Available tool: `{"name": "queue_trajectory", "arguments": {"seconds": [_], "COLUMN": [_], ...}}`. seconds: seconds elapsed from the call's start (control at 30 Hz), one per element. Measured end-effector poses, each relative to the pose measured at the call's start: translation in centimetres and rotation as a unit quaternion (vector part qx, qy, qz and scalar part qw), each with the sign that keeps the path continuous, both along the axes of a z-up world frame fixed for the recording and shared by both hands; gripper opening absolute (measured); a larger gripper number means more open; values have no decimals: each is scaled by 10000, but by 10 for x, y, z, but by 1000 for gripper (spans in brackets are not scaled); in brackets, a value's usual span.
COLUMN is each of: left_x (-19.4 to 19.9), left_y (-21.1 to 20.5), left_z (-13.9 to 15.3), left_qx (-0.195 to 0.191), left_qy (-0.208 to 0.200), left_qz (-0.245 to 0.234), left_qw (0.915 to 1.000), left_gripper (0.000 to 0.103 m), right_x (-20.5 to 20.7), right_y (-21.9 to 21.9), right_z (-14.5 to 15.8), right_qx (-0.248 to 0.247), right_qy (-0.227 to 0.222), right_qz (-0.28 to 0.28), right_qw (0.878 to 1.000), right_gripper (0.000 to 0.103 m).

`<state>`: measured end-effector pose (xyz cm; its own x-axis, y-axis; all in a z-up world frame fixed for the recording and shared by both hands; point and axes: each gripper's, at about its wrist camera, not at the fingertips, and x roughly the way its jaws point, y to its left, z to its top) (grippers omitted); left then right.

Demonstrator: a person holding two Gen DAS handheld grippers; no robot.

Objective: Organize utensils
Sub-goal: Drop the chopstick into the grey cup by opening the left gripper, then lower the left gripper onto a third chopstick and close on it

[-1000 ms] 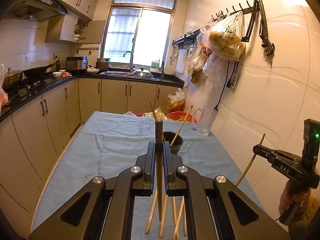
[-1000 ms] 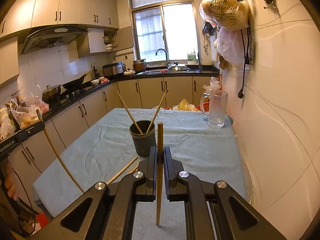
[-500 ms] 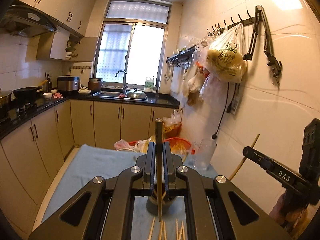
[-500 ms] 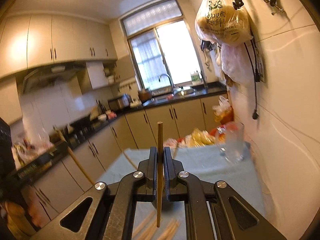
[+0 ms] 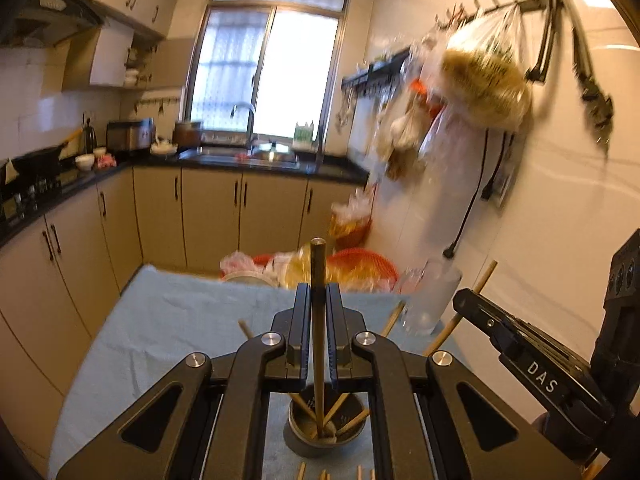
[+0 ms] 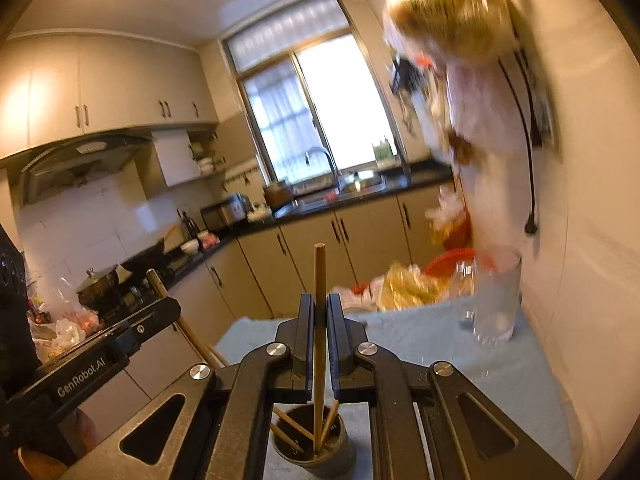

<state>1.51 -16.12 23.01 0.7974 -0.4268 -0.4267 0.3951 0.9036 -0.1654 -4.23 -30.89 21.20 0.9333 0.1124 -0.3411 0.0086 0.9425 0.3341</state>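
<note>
Left gripper (image 5: 318, 332) fingers pinch a dark chopstick (image 5: 318, 280) mid-shaft; right gripper (image 6: 320, 336) fingers pinch a wooden chopstick (image 6: 319, 280) likewise. Both tips stand in the grey cup (image 5: 326, 434). Light, stiff, slippery sticks; mid-shaft hold suits

In the lower centre of both wrist views the cup (image 5: 326, 432) (image 6: 310, 446) already holds slanted chopsticks (image 5: 348, 422) that crowd its mouth. Loose sticks (image 5: 360, 472) lie at the bottom edge, a glass jug (image 5: 430, 300) stands right of centre, and bare cloth (image 5: 168, 320) spreads at left.
</note>
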Motion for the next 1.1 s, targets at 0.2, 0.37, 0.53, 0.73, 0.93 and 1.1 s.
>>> {"name": "queue_trajectory", "arguments": {"seconds": [0.2, 0.37, 0.53, 0.73, 0.93, 1.1], "left_x": [0, -11, -36, -78, -123, -147], "left_y": [-1, 1, 18, 47, 78, 96], "left_z": [-20, -20, -10, 5, 6, -11], "left_qx": [162, 235, 78, 51, 8, 95], "left_qy": [141, 109, -31, -295, -424, -247], "left_qz": [9, -30, 53, 227, 407, 447], "left_qw": [9998, 9997, 10000, 9993, 9983, 9986], "left_gripper": [7, 9, 40, 49, 59, 61], "right_x": [20, 24, 12, -20, -65, -95], "right_y": [-12, -20, -21, -22, -22, -19], "right_z": [-32, -44, -36, -18, -10, -20], "right_qx": [160, 408, 318, 186, -110, -432], "right_qy": [458, 665, 601, 530, 669, 1196], "right_qz": [53, 49, -20, -74, -86, 80], "right_qw": [9988, 9969, 9977, 9984, 9977, 9919], "right_gripper": [7, 8, 39, 45, 55, 58]}}
